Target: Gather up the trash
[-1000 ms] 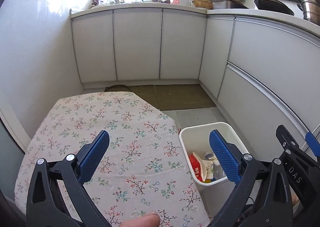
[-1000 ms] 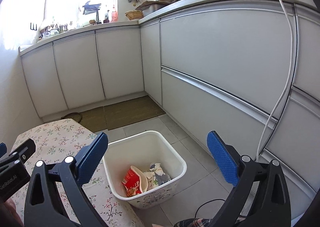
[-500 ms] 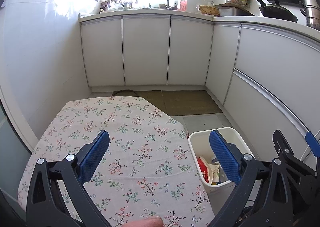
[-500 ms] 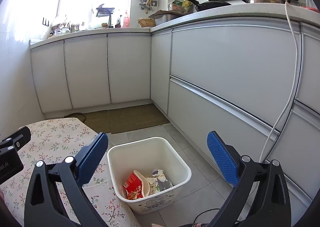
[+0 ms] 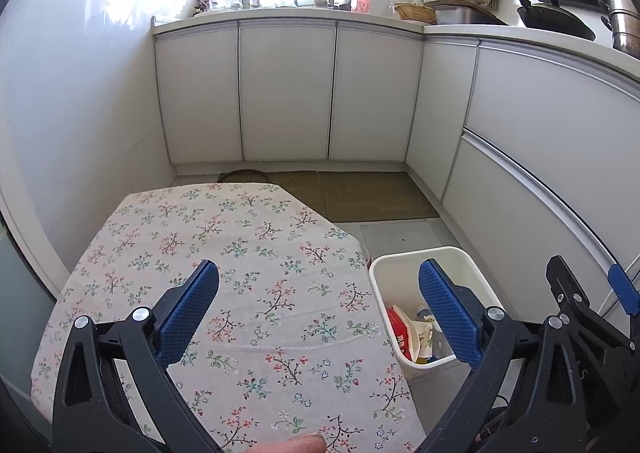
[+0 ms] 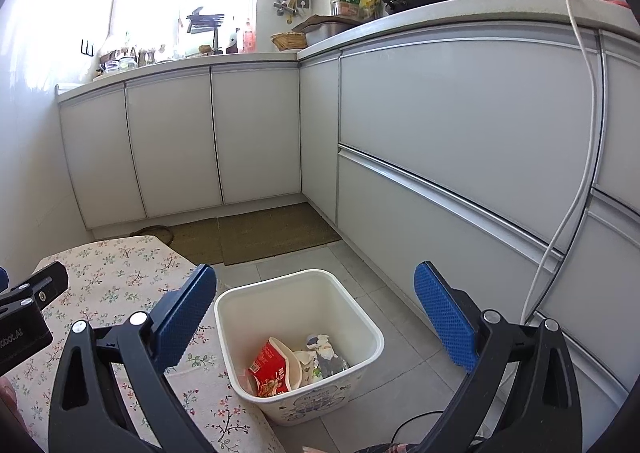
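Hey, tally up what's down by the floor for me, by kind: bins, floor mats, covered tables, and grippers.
White bin, holding a red packet and other wrappers: 1
Floor mats: 2
Table under the floral tablecloth: 1
Grippers, left gripper and right gripper, both open and empty: 2
Total: 6
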